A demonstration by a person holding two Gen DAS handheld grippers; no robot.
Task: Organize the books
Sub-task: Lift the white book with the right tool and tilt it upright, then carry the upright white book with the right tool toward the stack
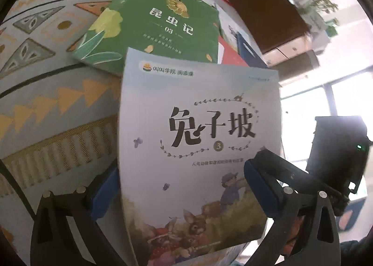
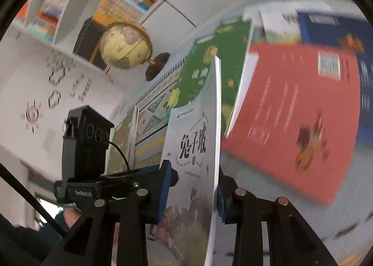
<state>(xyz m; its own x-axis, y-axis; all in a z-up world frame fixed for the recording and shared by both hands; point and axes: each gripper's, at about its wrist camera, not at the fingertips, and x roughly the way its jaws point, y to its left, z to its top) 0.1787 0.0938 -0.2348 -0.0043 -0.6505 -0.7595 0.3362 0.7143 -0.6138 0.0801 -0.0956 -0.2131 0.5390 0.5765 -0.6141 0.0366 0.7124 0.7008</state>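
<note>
The pale book is held upright off the table, near the cameras, with its cover turned toward the left gripper. It is clamped edge-on by the right gripper, one pad on the cover and one on the back, low on the book. That low grip is judged to leave the upper part free and to let the thin book bow a little, as is seen.

The left gripper's fingers are spread wide, with the book standing across the gap; whether either pad touches it cannot be told. It is probably placed there to steady or take over the book.

Farther off, a green book lies flat on the patterned cloth, with a red book to its right. A shelf of books is seen at the far left and is judged the likely destination.
</note>
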